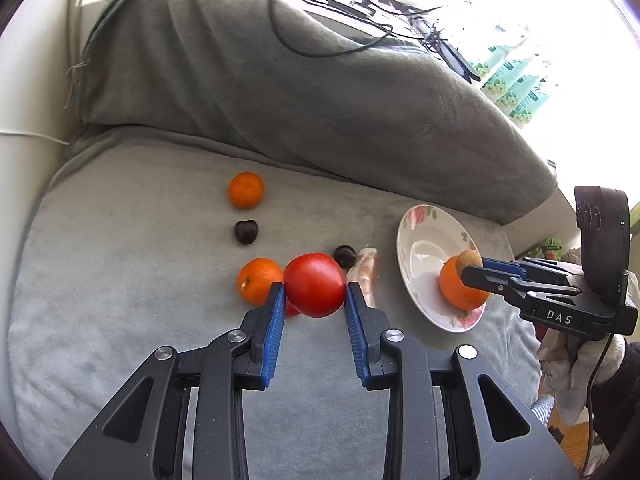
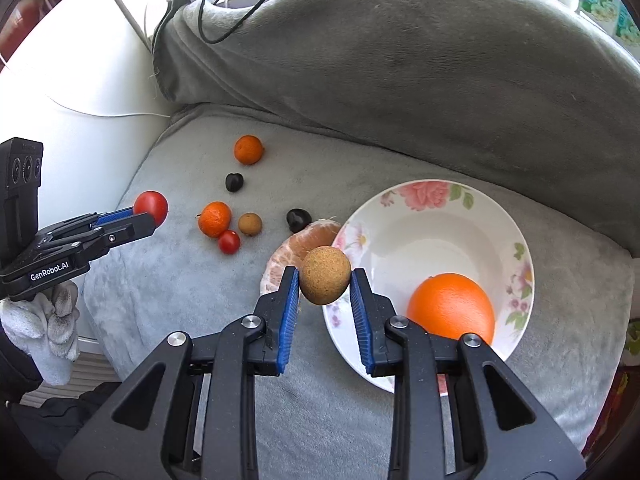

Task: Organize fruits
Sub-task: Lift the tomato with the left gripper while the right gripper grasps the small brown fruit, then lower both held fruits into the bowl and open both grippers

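Observation:
My left gripper (image 1: 315,294) is shut on a red tomato (image 1: 315,289), lifted off the grey cushion (image 1: 120,320). My right gripper (image 2: 325,280) is shut on a round brown fruit (image 2: 325,275), held over the left rim of a white flowered plate (image 2: 432,216). A big orange (image 2: 452,306) lies in that plate. On the cushion lie two tangerines (image 2: 249,149) (image 2: 215,219), two dark fruits (image 2: 234,182) (image 2: 298,218), a small brown fruit (image 2: 250,224), a cherry tomato (image 2: 229,241) and a peeled citrus (image 2: 304,246). The right wrist view shows the left gripper (image 2: 150,213) at the left, with the tomato (image 2: 151,205).
A large grey pillow (image 1: 320,100) rises behind the cushion, with black cables (image 1: 340,20) draped over its top. A white wall or panel (image 2: 80,80) borders the cushion on the left. Gloved hands (image 2: 48,320) hold both grippers.

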{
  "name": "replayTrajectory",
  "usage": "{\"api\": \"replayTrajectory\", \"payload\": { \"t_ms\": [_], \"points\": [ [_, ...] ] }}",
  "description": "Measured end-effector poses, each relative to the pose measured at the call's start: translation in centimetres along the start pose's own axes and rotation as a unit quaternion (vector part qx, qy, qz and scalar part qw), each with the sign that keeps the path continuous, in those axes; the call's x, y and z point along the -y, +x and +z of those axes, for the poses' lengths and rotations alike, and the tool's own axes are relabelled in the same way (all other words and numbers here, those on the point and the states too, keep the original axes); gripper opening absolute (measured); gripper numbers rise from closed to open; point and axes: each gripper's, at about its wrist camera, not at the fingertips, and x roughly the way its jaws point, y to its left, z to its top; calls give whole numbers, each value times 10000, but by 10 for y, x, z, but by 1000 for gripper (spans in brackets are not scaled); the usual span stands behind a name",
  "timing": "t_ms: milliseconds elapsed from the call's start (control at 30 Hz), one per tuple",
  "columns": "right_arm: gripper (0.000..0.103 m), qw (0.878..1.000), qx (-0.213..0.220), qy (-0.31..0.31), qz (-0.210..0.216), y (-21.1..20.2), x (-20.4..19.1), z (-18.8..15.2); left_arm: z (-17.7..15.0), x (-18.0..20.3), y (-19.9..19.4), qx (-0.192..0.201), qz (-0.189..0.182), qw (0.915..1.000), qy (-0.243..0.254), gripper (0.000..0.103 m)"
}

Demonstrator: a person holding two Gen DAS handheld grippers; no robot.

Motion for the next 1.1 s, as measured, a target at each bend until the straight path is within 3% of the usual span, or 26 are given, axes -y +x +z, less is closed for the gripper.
{"api": "replayTrajectory", "payload": {
  "t_ms": [400, 667, 1100],
  "points": [
    [27, 9972, 259, 607, -348, -27, 56, -15, 16, 65, 48, -331, -529, 9956, 701, 28],
    [27, 9937, 335, 888, -592, -35, 83, -20, 16, 94, 75, -562, -605, 9909, 1066, 28],
    [27, 9927, 265, 1076, -485, -15, 106, -7, 10, 109, 97, -831, -511, 9857, 1375, 28]
  ]
}}
